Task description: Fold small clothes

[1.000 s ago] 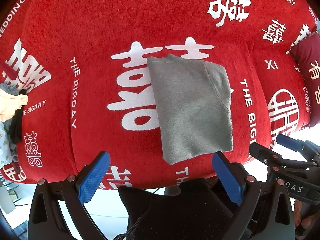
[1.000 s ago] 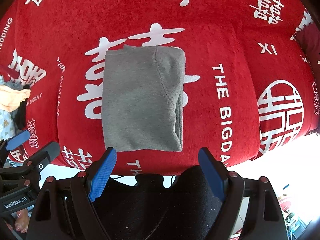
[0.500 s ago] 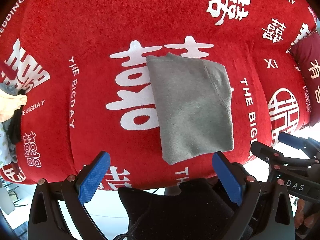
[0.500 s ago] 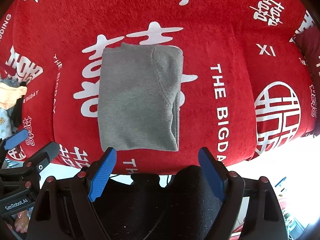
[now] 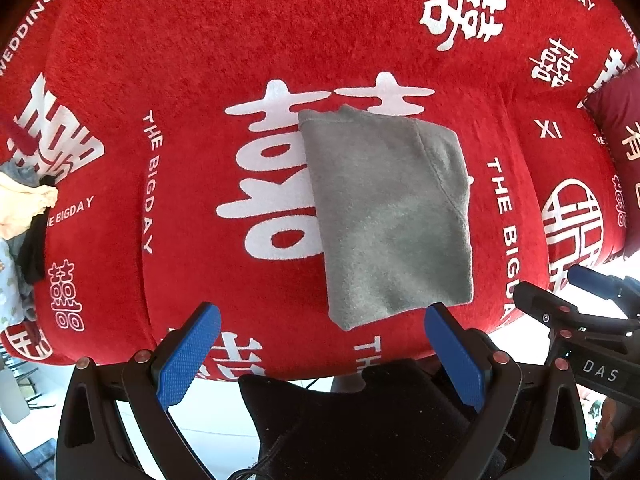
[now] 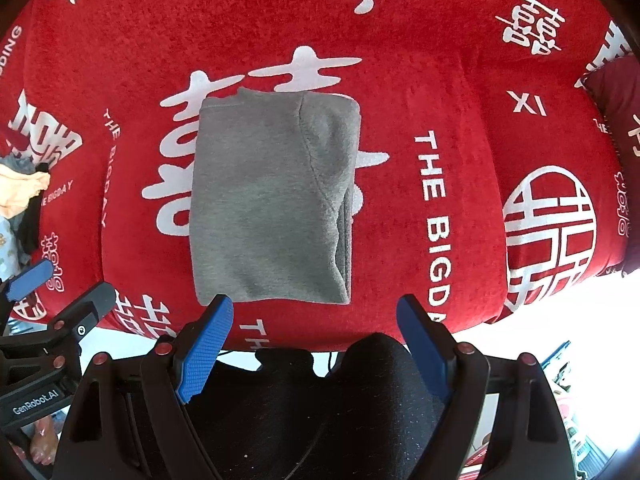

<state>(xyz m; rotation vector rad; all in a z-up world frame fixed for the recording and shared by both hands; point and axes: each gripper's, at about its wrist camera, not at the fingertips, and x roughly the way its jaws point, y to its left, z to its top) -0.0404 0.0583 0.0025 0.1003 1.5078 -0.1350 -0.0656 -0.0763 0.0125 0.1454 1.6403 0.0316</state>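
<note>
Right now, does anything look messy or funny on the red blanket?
The folded gray garment lies neat and flat on the red blanket. The one untidy spot is the heap of unfolded clothes bunched at the blanket's left edge.

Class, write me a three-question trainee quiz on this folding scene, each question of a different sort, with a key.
1. True or false: the left gripper is shut on the grey garment.
2. The garment lies on: A a white table, B a red printed cover, C a basket.
3. Fill in: the unfolded clothes pile lies at the cover's ___ edge.

Key: 1 false, both it and the right gripper are open; 2 B; 3 left.
</note>
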